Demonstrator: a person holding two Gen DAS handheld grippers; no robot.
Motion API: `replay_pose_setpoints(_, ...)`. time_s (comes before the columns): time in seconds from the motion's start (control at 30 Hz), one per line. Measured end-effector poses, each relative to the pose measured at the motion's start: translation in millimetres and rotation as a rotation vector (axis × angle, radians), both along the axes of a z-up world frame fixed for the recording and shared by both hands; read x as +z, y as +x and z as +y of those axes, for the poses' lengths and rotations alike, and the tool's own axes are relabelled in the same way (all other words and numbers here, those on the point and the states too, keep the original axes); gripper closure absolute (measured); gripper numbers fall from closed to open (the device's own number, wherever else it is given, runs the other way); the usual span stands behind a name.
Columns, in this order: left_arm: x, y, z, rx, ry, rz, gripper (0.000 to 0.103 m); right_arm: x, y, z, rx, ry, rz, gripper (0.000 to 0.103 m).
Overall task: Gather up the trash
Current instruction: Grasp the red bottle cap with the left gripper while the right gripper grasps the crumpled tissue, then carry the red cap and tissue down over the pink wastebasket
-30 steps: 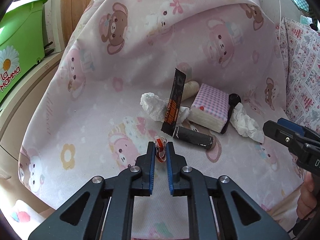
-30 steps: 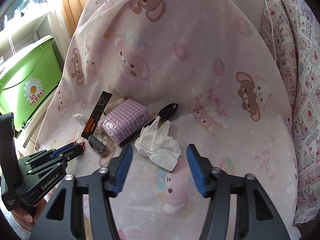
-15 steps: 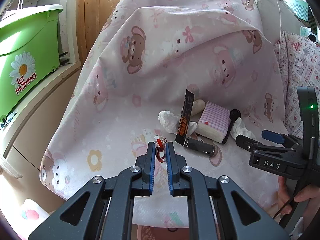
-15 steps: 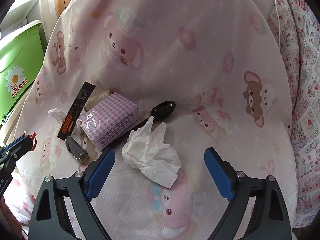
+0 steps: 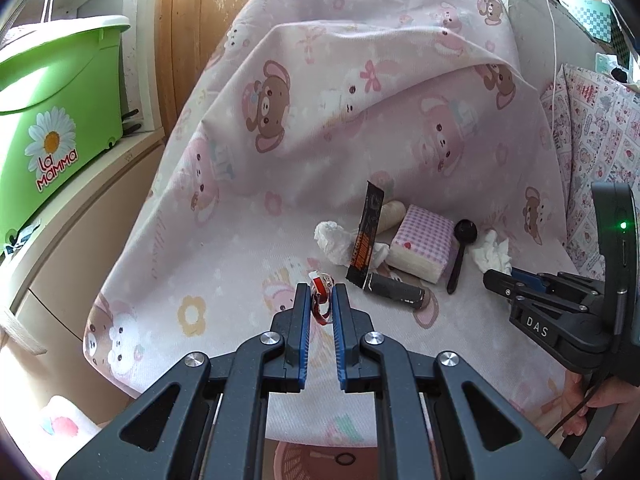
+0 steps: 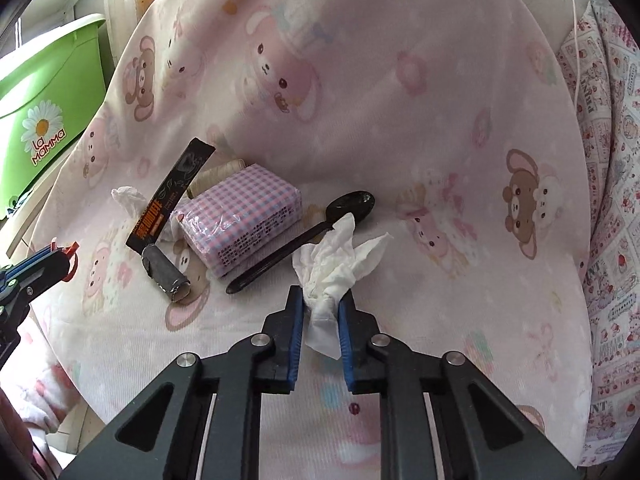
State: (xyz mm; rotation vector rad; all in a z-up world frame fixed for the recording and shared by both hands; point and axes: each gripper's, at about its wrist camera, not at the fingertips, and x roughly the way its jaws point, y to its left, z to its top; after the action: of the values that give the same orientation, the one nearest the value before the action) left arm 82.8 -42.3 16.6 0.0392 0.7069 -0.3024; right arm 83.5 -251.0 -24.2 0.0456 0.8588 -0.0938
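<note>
My left gripper (image 5: 321, 299) is shut on a small red and clear wrapper (image 5: 320, 300), held off the front left of the pink cloth; it also shows in the right wrist view (image 6: 66, 258). My right gripper (image 6: 320, 302) is shut on a crumpled white tissue (image 6: 336, 264), also seen in the left wrist view (image 5: 491, 250). On the cloth lie a black and orange sachet (image 6: 170, 202), a second white tissue (image 5: 334, 238), a dark tube (image 6: 164, 270), a black spoon (image 6: 300, 240), a cream spool (image 5: 390, 216) and a pink checked tissue pack (image 6: 240, 218).
A pink bear-print cloth (image 5: 312, 128) covers the surface and rises behind. A green "La Mamma" bin (image 5: 48, 96) stands on a shelf at left. A pink basket (image 5: 320, 460) sits below the cloth's front edge. Patterned bedding (image 6: 612, 200) lies at right.
My right gripper came down and closed on the crumpled tissue; it was wide open before. My left gripper drew back toward the cloth's front edge, still holding the red wrapper.
</note>
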Motion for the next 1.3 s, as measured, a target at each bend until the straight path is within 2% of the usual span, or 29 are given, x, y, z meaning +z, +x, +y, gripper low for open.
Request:
replay_pose_setpoints(0.17, 9.0, -2.8, 0.6, -0.007, -0.024, -0.017, 0.093, 16.9, -17.5, -11.2, -0.036, 0.035, -0.065, 0.085)
replay_pose_setpoints(0.37, 6.1, -3.1, 0.5, -0.003, -0.013, 0.006, 0.093, 30.3, -21.7, -15.5, -0.054, 0.048, -0.077, 0.085)
replay_pose_setpoints(0.5, 11.3, -7.2, 2.5, 0.003, -0.007, 0.017, 0.093, 49.7, -35.1, -16.1, -0.035, 0.034, -0.096, 0.085)
replay_pose_setpoints(0.67, 29.4, -18.0, 7.5, 0.001, -0.002, 0.016, 0.093, 85.0, -54.4, -18.1, 0.002, 0.121, -0.107, 0.085)
replay_pose_setpoints(0.8, 45.8, -35.8, 14.6, -0.001, -0.028, 0.006, 0.093, 96.4, -68.3, -1.1, 0.023, 0.162, -0.093, 0.085)
replay_pose_setpoints(0.87, 53.5, -46.9, 17.4, 0.006, -0.020, -0.010, 0.093, 98.5, -80.2, 11.3, 0.048, 0.166, -0.104, 0.085)
replay_pose_setpoints(1.0, 56.5, -62.3, 22.1, 0.010, -0.001, 0.018, 0.093, 98.0, -100.6, 27.6, 0.086, 0.180, -0.110, 0.085)
replay_pose_setpoints(1.13, 45.8, -75.0, 26.4, 0.000, -0.026, 0.053, 0.093, 97.5, -116.8, 34.0, 0.120, 0.207, -0.115, 0.085)
replay_pose_setpoints(1.3, 21.0, -81.1, 21.9, -0.019, -0.002, 0.087, 0.093, 84.6, -131.2, 40.0, 0.158, 0.237, -0.107, 0.085)
